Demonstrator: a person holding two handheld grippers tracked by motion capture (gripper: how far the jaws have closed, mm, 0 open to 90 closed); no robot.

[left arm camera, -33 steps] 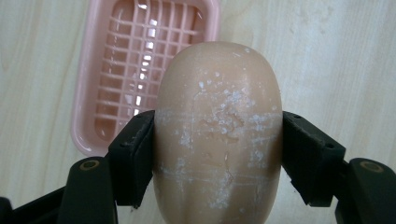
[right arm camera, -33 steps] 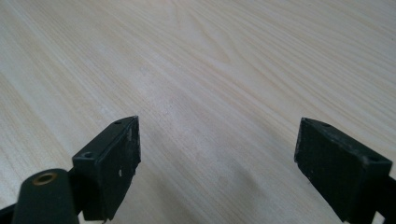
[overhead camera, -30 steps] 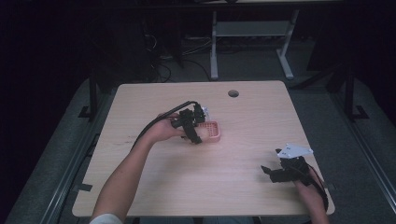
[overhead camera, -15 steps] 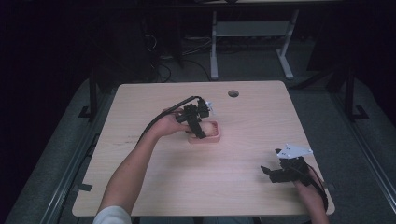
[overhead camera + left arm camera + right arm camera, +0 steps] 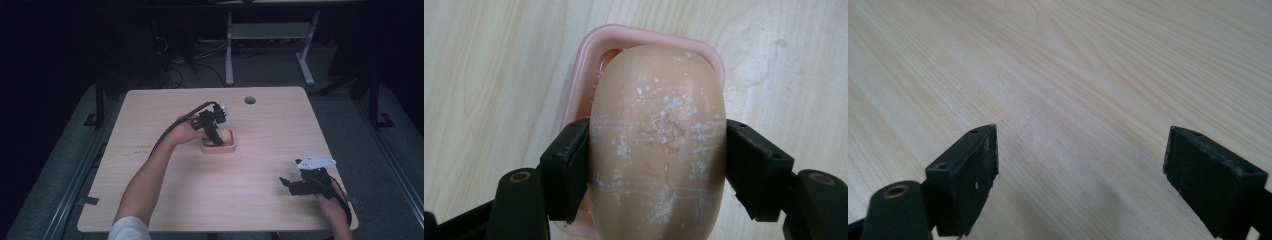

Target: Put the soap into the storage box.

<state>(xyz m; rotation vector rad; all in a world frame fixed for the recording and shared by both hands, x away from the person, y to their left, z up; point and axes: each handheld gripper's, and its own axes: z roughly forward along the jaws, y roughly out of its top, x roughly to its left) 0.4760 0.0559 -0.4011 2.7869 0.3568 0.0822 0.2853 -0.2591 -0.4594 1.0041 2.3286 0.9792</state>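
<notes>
- Now the left gripper (image 5: 216,136) stands over the pink soap dish (image 5: 229,148); a second ago it was at the dish's left side, and the dish itself has slid nearer the middle of the worktop (image 5: 150,110).
- Its jaws are clamped on both flanks of the tan soap bar (image 5: 659,140), whose surface is scuffed with white flecks.
- Below the bar lies the dish, its rim (image 5: 589,55) showing around the far end; whether the soap touches the dish floor cannot be told.
- Near the worktop's front right corner, the right gripper (image 5: 292,182) has kept its place, jaws spread wide and grasping nothing above bare wood (image 5: 1088,60).
</notes>
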